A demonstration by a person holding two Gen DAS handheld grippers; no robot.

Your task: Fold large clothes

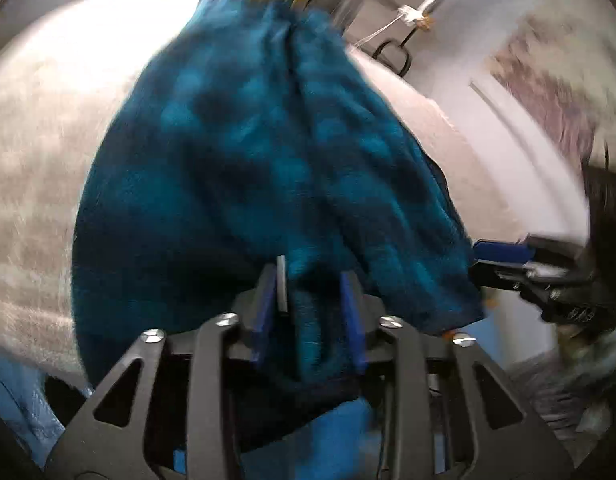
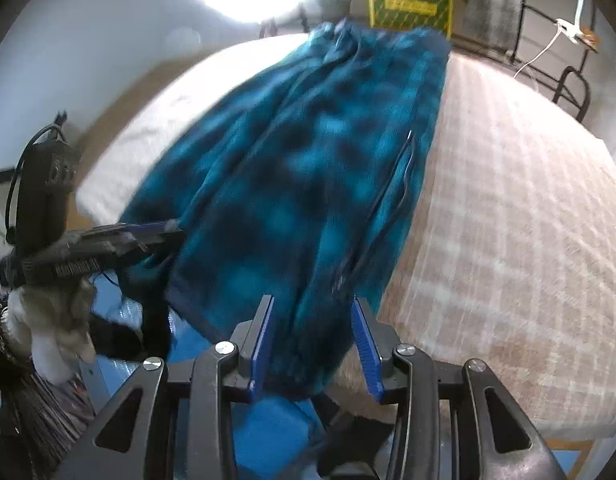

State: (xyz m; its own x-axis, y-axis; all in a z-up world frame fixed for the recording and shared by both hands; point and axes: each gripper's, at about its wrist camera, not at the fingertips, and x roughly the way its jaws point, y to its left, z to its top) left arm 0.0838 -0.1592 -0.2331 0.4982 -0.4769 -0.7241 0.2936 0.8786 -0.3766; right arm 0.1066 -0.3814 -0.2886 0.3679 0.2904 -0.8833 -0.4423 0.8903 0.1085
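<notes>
A large teal and dark blue checked fleece garment lies stretched lengthwise over a pale bed surface; it also shows in the right wrist view. My left gripper holds the garment's near hem bunched between its blue pads. My right gripper holds the near hem further right, cloth filling the gap between its pads. Each gripper shows in the other's view: the right one at the hem's right corner, the left one at the hem's left corner. Both hold the near edge lifted off the bed.
The checked bed cover spreads to the right of the garment. A yellow and green box stands beyond the bed's far end. A black metal rack with a white cable is at the far right. Blue flooring lies below.
</notes>
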